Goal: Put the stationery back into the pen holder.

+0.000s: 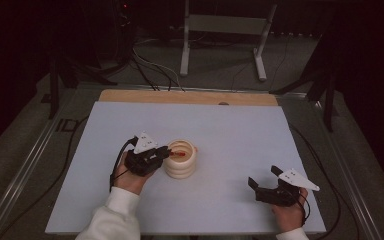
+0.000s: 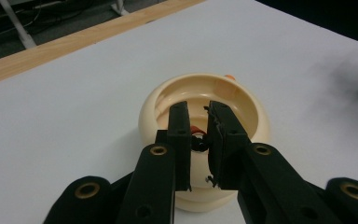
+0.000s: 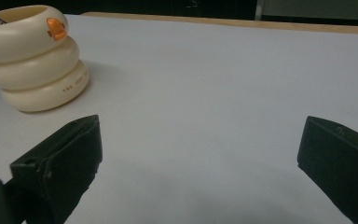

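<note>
A cream holder (image 1: 182,167) shaped like three stacked rings stands left of the table's middle. In the left gripper view my left gripper (image 2: 198,112) reaches over the holder's rim (image 2: 249,100), its jaws close together around a small red piece (image 2: 195,130) inside. From above, my left gripper (image 1: 169,152) meets the holder's left rim and a red thing (image 1: 180,154) lies across the opening. My right gripper (image 1: 262,175) rests open near the front right, well apart from the holder. Its own view shows wide jaws (image 3: 200,123) with nothing between them and the holder (image 3: 37,60) at far left.
The white board (image 1: 230,130) covers the table, with a wooden strip (image 1: 190,97) along its far edge. An orange mark (image 3: 56,28) sits on the holder's top ring. Cables and a metal stand (image 1: 220,30) lie beyond the table.
</note>
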`<action>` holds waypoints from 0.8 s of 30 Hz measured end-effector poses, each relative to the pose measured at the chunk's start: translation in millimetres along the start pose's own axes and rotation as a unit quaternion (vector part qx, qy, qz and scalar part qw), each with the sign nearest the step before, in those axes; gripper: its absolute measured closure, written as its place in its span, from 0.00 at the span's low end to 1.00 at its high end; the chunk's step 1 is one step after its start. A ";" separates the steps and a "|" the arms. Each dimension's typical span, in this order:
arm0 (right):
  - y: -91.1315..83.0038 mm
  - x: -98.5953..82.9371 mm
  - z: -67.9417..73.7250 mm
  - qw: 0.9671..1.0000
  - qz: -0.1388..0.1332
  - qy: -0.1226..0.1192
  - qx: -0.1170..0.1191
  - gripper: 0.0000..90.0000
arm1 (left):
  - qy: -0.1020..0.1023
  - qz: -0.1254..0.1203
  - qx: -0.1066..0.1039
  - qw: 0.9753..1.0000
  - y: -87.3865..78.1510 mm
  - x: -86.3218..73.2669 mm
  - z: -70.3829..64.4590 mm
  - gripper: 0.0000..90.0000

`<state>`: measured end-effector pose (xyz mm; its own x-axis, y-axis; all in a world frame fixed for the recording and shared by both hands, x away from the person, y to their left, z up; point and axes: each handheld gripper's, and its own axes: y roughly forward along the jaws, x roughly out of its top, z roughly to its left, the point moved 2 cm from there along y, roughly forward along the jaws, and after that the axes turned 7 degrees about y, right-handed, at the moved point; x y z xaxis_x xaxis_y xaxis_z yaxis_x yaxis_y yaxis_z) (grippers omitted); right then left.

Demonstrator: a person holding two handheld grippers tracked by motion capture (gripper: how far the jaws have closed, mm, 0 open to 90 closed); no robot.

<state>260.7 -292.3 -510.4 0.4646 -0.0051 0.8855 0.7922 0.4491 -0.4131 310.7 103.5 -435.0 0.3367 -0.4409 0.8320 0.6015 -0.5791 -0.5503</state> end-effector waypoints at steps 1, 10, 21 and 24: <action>0.0 0.0 0.0 1.000 0.000 0.000 0.000 0.00 | 0.001 0.000 0.000 1.000 0.6 -0.1 -0.1 0.90; 0.1 -0.1 -0.1 1.000 0.000 0.000 0.000 0.00 | 0.005 0.015 -0.002 1.000 9.0 0.0 -2.5 0.90; -0.2 -0.2 -0.3 1.000 0.001 0.000 -0.001 0.00 | 0.003 0.030 -0.005 1.000 18.7 -0.3 -1.5 0.90; -0.3 -0.3 -0.3 1.000 0.001 0.000 -0.002 0.00 | 0.000 0.025 -0.003 1.000 19.8 0.8 -1.4 0.90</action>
<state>260.4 -292.8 -510.6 0.4654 -0.0040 0.8851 0.7930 0.4461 -0.4150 321.9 90.7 -445.3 0.3672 -0.4695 0.8030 0.5788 -0.5605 -0.5923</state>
